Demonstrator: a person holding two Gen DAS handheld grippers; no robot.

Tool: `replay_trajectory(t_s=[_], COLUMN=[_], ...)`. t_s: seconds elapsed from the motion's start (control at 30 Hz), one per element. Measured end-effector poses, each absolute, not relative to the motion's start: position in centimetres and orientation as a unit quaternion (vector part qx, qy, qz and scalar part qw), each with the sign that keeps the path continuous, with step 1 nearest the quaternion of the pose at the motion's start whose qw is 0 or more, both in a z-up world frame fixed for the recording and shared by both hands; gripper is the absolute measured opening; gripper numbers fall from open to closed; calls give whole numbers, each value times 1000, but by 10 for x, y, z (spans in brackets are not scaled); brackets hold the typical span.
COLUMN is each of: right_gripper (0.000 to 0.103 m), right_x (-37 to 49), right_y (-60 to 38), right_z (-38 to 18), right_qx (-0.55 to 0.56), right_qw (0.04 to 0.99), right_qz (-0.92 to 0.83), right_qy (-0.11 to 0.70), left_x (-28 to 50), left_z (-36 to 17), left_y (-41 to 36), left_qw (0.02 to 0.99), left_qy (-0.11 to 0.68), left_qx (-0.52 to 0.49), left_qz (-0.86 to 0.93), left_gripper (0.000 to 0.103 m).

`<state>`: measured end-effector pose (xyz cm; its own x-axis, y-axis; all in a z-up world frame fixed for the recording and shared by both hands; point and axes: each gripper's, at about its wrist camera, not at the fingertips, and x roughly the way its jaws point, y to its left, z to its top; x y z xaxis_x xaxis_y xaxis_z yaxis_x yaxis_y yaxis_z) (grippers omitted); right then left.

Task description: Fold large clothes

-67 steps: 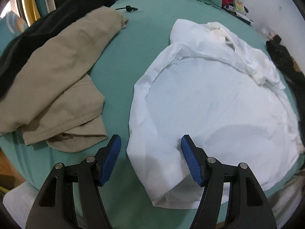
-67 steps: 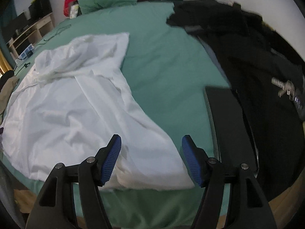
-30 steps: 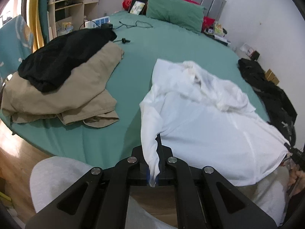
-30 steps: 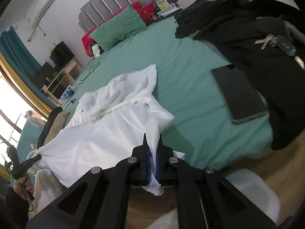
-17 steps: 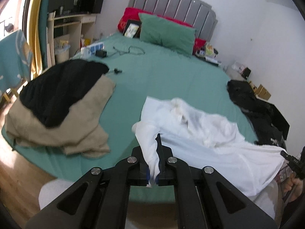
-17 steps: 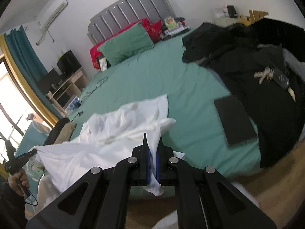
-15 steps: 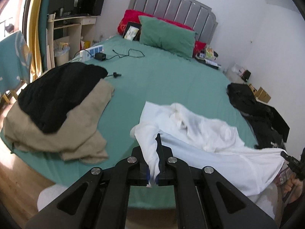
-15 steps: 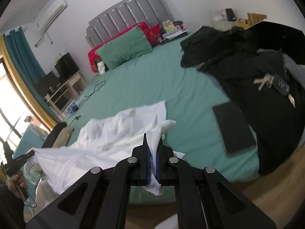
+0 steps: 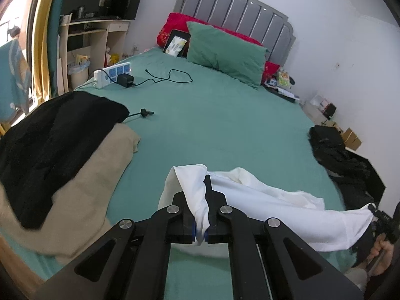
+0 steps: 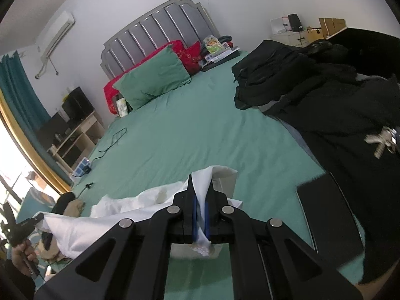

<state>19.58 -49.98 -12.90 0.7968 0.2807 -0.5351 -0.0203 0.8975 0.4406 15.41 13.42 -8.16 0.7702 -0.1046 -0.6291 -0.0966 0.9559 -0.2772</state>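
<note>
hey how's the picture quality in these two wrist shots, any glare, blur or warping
Left wrist view: fisheye bends the headboard; window edge at far left is blown out; white garment stays sharp. Right wrist view: same warping, dark vignette corners, overexposed window at lower left; the dark slab near the bed edge looks slightly smeared.

Open sheet between tan pile and black clothes.
</note>
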Motion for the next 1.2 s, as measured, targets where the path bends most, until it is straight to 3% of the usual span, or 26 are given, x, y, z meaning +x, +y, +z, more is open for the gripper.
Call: replay_trajectory(t_s=[0.43, 0.57, 0.63, 0.67, 0.7, 0.73, 0.8, 1.07, 1.2], right_gripper=[5, 10, 18, 28, 38, 43, 52, 54, 54], right_x=[302, 325, 330, 330, 328, 324, 309, 227, 210], right_y=[-480, -472, -470, -470, -471, -474, -480, -478, -452], right_z=[-179, -199, -208, -213, -216, -218, -217, -219, -229], right_qx=[196, 193, 184, 181, 181, 183, 188, 230, 223], right_qw=[914, 910, 907, 904, 903, 902, 902, 889, 883], right_qz=[58, 36, 18, 6, 2, -4, -15, -15, 23], right_qy=[351, 365, 378, 387, 390, 391, 388, 395, 412], left_x=[266, 295, 303, 303, 301, 296, 283, 212, 197], left_z=[-152, -183, -195, -197, -196, -193, -187, -187, -214], left_y=[134, 141, 151, 156, 160, 163, 166, 151, 137], left_qw=[908, 891, 879, 876, 878, 881, 887, 890, 867], left_qy=[397, 429, 445, 446, 441, 430, 416, 425, 477], left_qx=[-128, -137, -161, -169, -174, -179, -184, -153, -136], left_qz=[37, 50, 55, 63, 73, 78, 78, 63, 43], left_gripper=[5, 7, 23, 31, 46, 52, 53, 58, 58])
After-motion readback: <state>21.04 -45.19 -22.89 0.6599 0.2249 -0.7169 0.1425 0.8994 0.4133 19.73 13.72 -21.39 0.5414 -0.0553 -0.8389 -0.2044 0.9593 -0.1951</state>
